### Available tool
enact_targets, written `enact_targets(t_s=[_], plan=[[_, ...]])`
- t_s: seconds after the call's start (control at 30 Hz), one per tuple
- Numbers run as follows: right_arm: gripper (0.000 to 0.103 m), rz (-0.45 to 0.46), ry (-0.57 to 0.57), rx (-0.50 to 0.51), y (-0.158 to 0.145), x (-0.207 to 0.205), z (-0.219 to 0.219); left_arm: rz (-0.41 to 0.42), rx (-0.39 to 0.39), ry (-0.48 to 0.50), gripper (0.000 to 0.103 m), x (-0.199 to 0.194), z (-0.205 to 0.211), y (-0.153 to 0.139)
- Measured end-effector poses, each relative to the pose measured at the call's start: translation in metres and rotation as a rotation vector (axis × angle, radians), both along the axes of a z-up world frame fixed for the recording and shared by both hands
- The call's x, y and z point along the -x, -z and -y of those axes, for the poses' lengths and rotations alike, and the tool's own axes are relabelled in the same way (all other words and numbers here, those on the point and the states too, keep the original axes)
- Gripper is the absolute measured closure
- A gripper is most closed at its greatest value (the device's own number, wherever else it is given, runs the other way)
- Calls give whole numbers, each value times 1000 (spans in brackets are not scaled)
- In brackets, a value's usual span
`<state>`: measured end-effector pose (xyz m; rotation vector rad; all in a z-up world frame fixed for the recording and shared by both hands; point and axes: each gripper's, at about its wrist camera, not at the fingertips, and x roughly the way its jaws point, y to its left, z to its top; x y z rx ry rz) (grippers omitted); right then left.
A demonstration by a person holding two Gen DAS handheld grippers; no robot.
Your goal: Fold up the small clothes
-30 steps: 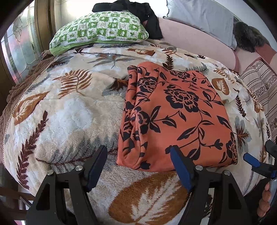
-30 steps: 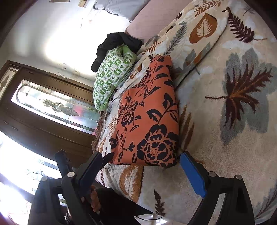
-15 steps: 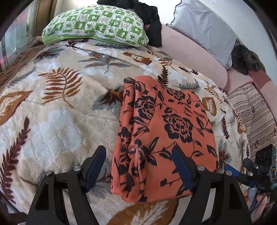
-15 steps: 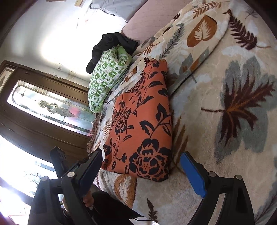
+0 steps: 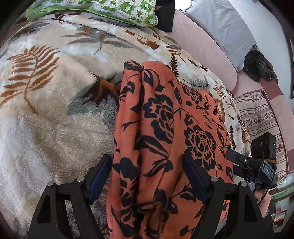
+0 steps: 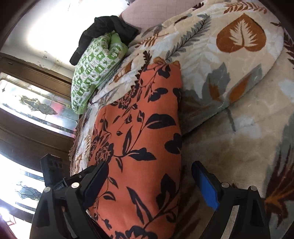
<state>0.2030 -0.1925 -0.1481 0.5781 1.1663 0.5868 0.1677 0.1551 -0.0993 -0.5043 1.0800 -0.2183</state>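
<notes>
Both tools nearer — orange garment (image 5: 165, 139) astride.

1. Under my tools I see a plush cream blanket printed with brown and grey leaves (image 5: 55, 114), spread over the bed.
2. Far ahead of my left tool lies a green-and-white patterned pillow (image 5: 117, 9), with a crumpled black cloth (image 6: 108, 27) just behind it.
3. Beyond those runs a padded pink headboard (image 5: 204, 49); a pale grey pillow (image 5: 226, 27) leans on it, ahead and to the right.
4. Further right I see a dark furry cushion (image 5: 259, 66) and a striped brown-and-cream quilt (image 5: 261, 117).
5. Left of my right tool stands a dark wooden door with patterned frosted glass panes (image 6: 33, 108), daylight glaring through.
6. The white plaster wall (image 6: 60, 29) above it is washed out by light.
</notes>
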Motion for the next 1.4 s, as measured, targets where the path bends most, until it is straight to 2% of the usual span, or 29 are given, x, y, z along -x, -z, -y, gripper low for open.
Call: enact_targets(t_s=[0.03,0.07,0.1,0.17,0.23,0.3,0.37,0.47,0.57,0.63,0.67,0.7,0.77,0.8,0.83,0.87,0.9,0.93,1.0,1.1,1.17,1.23,1.27,1.3,1.33,1.37,1.4], plan=[[23,23,-28,22,-1,0,-8,-10,10,9,36,-1,0,0],[36,37,-58,60,-1,1,-17,-24,42,25,53,-3,1,1],[44,44,-75,100,-2,1,-25,-36,64,26,57,-5,1,3],[52,71,-98,139,-10,2,-33,-29,72,35,67,-2,3,-2],[64,113,-118,159,-26,6,-34,7,53,30,70,4,9,-17],[66,164,-138,162,-48,12,-30,74,94,46,70,9,20,-41],[66,234,-147,181,-75,17,-25,142,48,70,70,11,37,-66],[66,310,-123,181,-108,17,-3,232,49,80,70,6,60,-93],[66,347,-83,172,-126,12,30,252,69,97,70,-9,81,-97],[66,344,-51,168,-123,4,53,244,62,117,69,-23,100,-91],[66,341,-36,164,-117,0,63,236,47,119,65,-30,109,-84],[66,341,-15,159,-108,-4,73,217,27,117,57,-40,119,-71],[57,332,64,198,-85,-11,96,117,-58,129,41,-56,138,-37],[45,304,129,273,-66,-16,106,38,-115,126,41,-64,144,-19],[36,258,180,351,-50,-20,114,1,-116,132,37,-66,145,-9],[36,203,211,394,-36,-20,121,33,-90,119,37,-60,141,-11],[36,175,225,388,-29,-17,128,59,-123,106,34,-53,138,-18],[36,186,231,372,-29,-9,133,86,-159,107,34,-46,135,-26],[35,246,242,401,-43,5,134,151,-191,108,34,-30,133,-42],[35,333,240,315,-72,25,129,212,-239,107,34,-15,134,-56],[28,402,216,258,-92,36,116,205,-284,122,30,-15,141,-49],[10,434,177,219,-92,41,98,119,-381,131,30,-22,147,-26],[7,411,149,214,-82,40,90,91,-363,126,28,-24,146,-18],[6,345,117,226,-64,36,83,83,-338,102,28,-22,142,-18],[5,224,81,248,-39,25,79,80,-322,85,28,-21,141,-22],[5,170,77,266,-27,21,76,83,-322,75,28,-18,141,-29],[6,213,91,267,-34,25,76,97,-334,72,28,-14,141,-37]])
